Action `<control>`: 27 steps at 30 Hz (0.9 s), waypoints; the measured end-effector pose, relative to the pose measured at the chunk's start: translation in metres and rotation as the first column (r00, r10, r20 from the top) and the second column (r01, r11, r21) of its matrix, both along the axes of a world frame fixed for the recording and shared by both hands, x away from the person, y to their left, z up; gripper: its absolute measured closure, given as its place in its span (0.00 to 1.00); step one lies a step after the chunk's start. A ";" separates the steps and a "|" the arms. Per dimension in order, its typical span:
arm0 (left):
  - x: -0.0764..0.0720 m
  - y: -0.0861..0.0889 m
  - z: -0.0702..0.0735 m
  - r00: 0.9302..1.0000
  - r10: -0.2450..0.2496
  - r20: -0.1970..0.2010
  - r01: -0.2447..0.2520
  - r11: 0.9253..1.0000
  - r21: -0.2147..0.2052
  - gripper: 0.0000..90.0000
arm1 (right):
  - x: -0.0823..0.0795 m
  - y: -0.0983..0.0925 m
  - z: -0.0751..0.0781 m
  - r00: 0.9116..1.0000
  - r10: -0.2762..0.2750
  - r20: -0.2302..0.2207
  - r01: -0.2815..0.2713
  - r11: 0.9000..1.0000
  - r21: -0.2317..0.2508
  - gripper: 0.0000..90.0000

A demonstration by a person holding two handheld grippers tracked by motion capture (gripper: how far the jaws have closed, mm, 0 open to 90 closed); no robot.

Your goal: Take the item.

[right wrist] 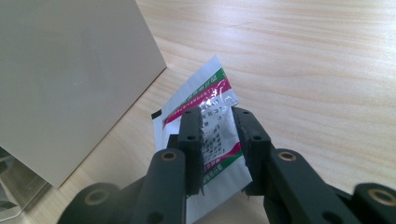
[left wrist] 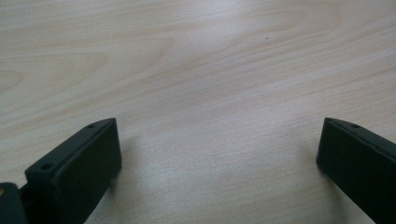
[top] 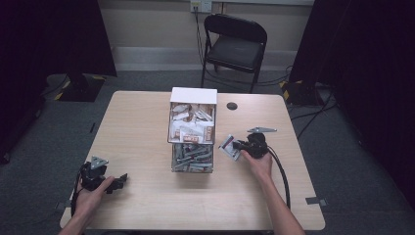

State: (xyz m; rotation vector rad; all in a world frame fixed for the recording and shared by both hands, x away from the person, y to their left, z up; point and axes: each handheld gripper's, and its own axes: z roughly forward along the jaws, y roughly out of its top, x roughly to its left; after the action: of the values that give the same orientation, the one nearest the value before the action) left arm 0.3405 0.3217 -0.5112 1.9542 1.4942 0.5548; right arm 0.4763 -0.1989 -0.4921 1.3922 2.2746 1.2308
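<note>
The person's right gripper [top: 238,145] is hovering low over the table [top: 142,122], just off the right side of the 2-tier clear box [top: 193,147] that is standing in the middle. Its jaws are standing a little apart with a white sachet [right wrist: 205,91] printed in pink and green lying between them. In the right gripper view the pads are not visibly pressing on the sachet, so it reads as loosened rather than clamped. The sachet is sitting tilted near the box's right wall [right wrist: 70,70], its far corner close to the tabletop; whether that corner is touching the wood cannot be told.

The left gripper [top: 120,180] is resting near the front left corner of the table, jaws wide and holding nothing, with bare wood between them.

The step in hand is probably the setting down of 1 sachet beside the box. To do it well, the right hand should be keeping low and steady while the jaws are parting, so the sachet is dropping flat instead of sliding off. The foil is thin and light and may be clinging to a pad, so lifting straight up and slowly is safer than sweeping sideways. The hand should also be staying off the box wall, since a nudge could be shifting the stacked trays and the sachets piled in them.
</note>
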 end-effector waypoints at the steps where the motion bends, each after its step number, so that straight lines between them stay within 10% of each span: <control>1: 0.000 0.000 0.000 1.000 0.000 0.000 0.000 1.000 0.000 0.00 | 0.000 0.000 0.000 1.000 0.001 0.002 -0.001 1.000 -0.007 0.80; 11: 0.000 0.000 0.000 1.000 0.001 0.002 -0.001 1.000 0.000 0.00 | 0.001 0.002 -0.003 1.000 -0.001 -0.001 0.001 1.000 -0.020 0.71; 27: 0.000 0.000 0.000 1.000 0.000 0.000 0.000 1.000 0.001 0.00 | -0.011 -0.004 0.019 0.999 -0.006 0.038 0.005 1.000 0.007 0.28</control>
State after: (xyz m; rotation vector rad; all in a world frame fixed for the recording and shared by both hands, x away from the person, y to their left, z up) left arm 0.3405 0.3217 -0.5112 1.9546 1.4942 0.5554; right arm 0.4653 -0.2032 -0.4735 1.3648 2.2423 1.2531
